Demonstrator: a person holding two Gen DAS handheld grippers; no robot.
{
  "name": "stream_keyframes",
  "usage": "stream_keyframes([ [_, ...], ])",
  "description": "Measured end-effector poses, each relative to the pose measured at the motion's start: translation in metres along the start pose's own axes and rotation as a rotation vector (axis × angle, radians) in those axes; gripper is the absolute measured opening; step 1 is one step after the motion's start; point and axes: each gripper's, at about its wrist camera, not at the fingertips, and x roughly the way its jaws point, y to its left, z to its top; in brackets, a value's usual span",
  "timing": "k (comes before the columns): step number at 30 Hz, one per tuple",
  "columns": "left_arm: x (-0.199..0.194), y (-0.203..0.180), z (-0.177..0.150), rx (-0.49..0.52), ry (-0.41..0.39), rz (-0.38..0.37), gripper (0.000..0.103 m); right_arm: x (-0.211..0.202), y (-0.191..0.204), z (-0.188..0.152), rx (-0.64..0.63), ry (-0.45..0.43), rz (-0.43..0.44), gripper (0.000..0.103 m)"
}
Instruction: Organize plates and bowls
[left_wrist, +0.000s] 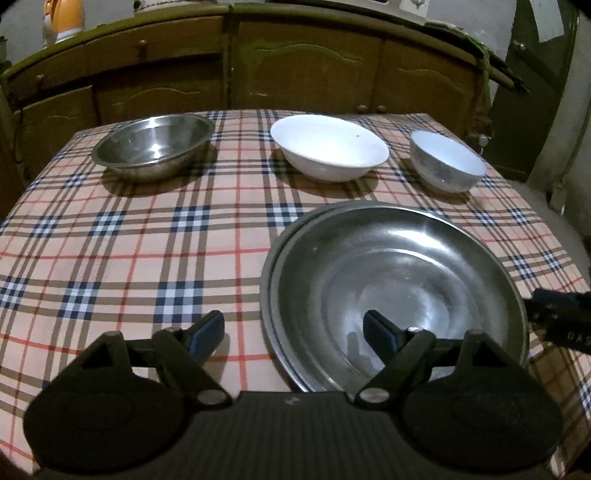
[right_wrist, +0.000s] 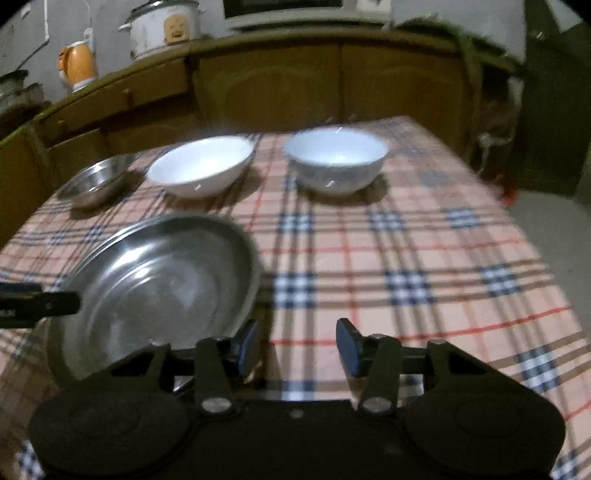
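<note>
**Mia:** Where are the plates sitting?

**Ben:** The steel plates are lying stacked near the worktop's front edge. One rim is peeking out under the other, so I think they are being piled to save room.

**Mia:** And the bowls?

**Ben:** The steel bowl, the wide white bowl and the small bowl are waiting in a row along the far edge, apart from each other.

**Mia:** What are the grippers doing?

**Ben:** The left gripper is spreading its jaws wide around the plates' rim, not squeezing. The right gripper is hanging half open beside the plates, holding nothing.

**Mia:** And the room?

**Ben:** A checked cloth is covering the worktop. Brown cupboards are standing behind.
</note>
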Motion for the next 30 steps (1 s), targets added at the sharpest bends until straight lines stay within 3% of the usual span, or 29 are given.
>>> stream_keyframes([
  [4, 0.001, 0.002, 0.001, -0.01, -0.006, 0.004, 0.085, -0.015, -0.003, 0.008, 0.016, -0.059, -0.005, 0.057],
  [10, 0.002, -0.001, 0.0, -0.003, 0.002, -0.003, 0.085, 0.002, 0.011, 0.005, -0.029, -0.003, 0.019, 0.055],
  [15, 0.003, 0.004, 0.001, -0.013, 0.002, 0.003, 0.086, -0.004, 0.007, 0.009, 0.002, -0.052, 0.009, 0.055],
  [17, 0.006, 0.006, 0.002, -0.023, 0.01, -0.002, 0.086, -0.007, -0.002, 0.012, 0.055, -0.061, 0.081, 0.056],
  [22, 0.016, 0.004, 0.003, -0.031, 0.033, -0.022, 0.085, 0.011, 0.0, 0.014, 0.093, 0.014, 0.194, 0.056],
  [25, 0.023, 0.0, 0.003, -0.02, 0.055, -0.036, 0.076, 0.024, 0.003, 0.011, 0.1, 0.056, 0.219, 0.056],
  [27, 0.028, -0.002, 0.003, -0.014, 0.073, -0.041, 0.057, 0.031, 0.005, 0.009, 0.116, 0.082, 0.238, 0.055],
  [29, 0.031, -0.004, 0.003, -0.001, 0.078, -0.03, 0.053, 0.038, 0.008, 0.006, 0.128, 0.101, 0.267, 0.038],
  [30, 0.031, -0.005, 0.003, 0.0, 0.075, -0.026, 0.051, 0.039, 0.009, 0.006, 0.129, 0.098, 0.275, 0.037],
])
